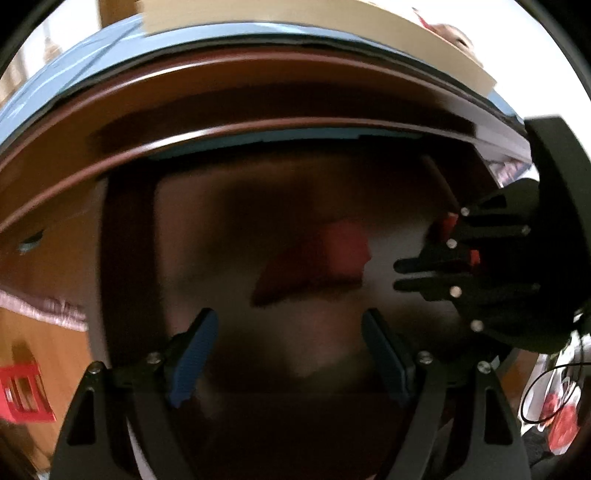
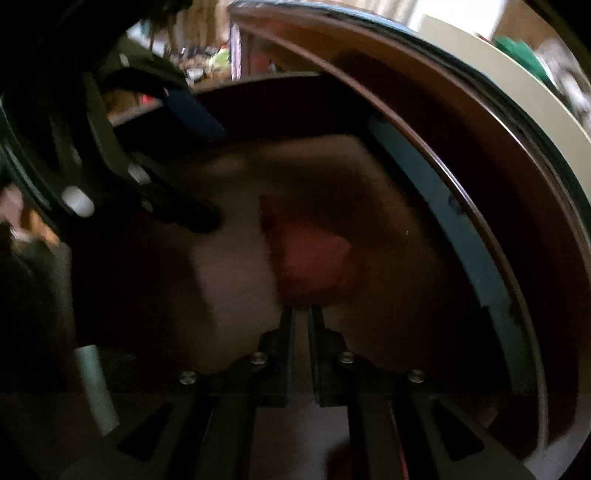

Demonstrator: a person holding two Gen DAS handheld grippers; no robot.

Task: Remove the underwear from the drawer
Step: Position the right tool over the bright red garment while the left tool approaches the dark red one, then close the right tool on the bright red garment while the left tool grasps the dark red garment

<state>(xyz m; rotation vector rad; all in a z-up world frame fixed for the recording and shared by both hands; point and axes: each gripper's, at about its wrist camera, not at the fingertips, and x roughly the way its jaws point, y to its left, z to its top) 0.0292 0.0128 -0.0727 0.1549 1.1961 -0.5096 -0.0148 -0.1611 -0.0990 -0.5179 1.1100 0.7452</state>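
A red piece of underwear lies on the pale floor of the open dark-brown drawer; both views are blurred. My left gripper hangs above the drawer, its blue pads wide apart with nothing between them. My right gripper comes in from the right, shut, its tips just short of the cloth. In the right wrist view the shut right gripper points down at the near edge of the underwear. I see no cloth between its fingers. The left gripper's blue pad shows at the upper left.
The drawer's wooden walls curve round the pale floor. A blue-grey top and a beige board lie beyond the drawer. A red crate stands on the floor at lower left. A cable hangs at the right.
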